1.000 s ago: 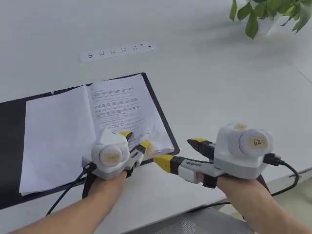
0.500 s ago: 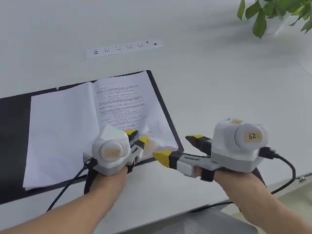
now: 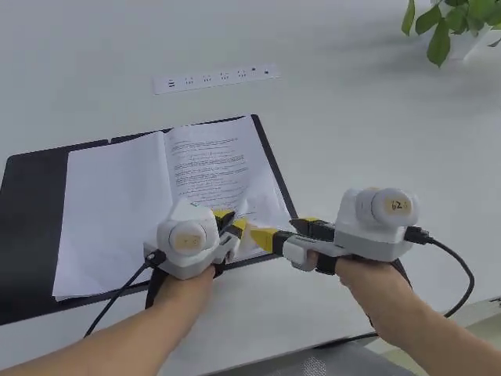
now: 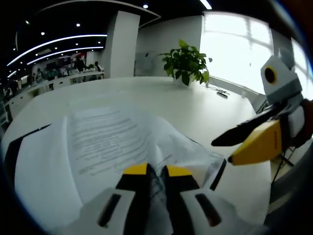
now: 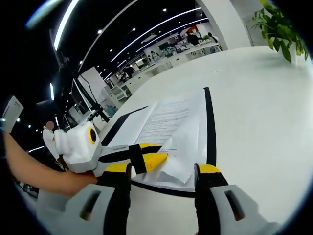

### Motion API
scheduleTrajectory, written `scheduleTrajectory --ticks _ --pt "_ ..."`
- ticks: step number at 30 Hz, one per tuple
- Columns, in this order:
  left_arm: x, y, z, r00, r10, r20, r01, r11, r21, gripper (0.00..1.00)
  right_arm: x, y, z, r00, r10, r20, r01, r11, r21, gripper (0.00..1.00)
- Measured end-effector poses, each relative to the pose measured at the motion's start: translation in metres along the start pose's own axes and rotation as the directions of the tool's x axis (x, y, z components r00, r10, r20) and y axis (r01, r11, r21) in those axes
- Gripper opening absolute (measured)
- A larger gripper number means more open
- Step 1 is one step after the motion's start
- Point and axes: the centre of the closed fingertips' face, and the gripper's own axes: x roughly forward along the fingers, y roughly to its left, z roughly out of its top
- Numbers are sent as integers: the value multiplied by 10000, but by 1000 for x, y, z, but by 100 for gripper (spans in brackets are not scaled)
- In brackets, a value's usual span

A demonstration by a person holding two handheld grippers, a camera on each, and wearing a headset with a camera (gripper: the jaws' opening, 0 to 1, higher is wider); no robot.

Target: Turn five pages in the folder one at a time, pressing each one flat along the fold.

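White counter (image 3: pixel 352 141) runs across the head view, and an open-plan office with ceiling light strips lies behind it in both gripper views, too blurred to make out in detail. The black folder (image 3: pixel 31 180) lies open near the counter's near edge, toward its left. Its left end is cut off by the picture's border. On its right half sits a printed page (image 3: pixel 207 160) whose text is too small to read; a blank sheet (image 3: pixel 109 211) covers the left half.

The left gripper (image 3: pixel 231 221) is at the page's near right corner, by the counter's near edge, and its body hides that corner in the head view. In the left gripper view its yellow-tipped fingers (image 4: pixel 137 171) stand almost together with the paper (image 4: pixel 107 137) caught between them, and the sheet bulges and creases just ahead of the tips. How much of the corner sits in the grip is hard to tell.

The right gripper (image 3: pixel 283 231) is just beside it, over the folder's right edge, with its fingers (image 5: pixel 208 169) well apart and nothing between them. The right gripper view looks between them at the lifted corner (image 5: pixel 166 120), the folder's black border (image 5: pixel 210 127) and the left gripper (image 5: pixel 149 156) coming in from the left. The right gripper (image 4: pixel 254 142) enters the left gripper view from the right.

A white power strip (image 3: pixel 215 78) lies further back toward the middle of the counter. A potted plant (image 3: pixel 450 23) stands at the far right corner, cut off by the frame so that the pot is barely seen. A black cable (image 3: pixel 454 266) loops from the right gripper over the near edge.
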Motion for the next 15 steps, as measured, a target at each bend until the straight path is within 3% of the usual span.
scheduleTrajectory --ticks 3,8,15 --pt "0 0 0 10000 -8 7 8 10000 -48 10 5 -7 2 9999 -104 -32 104 9999 18 49" --pt "0 0 0 10000 -36 27 36 10000 -61 10 14 -13 22 9991 14 418 2 9993 -379 45" --pt "0 -1 1 10000 -37 73 37 9999 -100 10 38 -21 34 9996 174 220 -157 9972 -732 40"
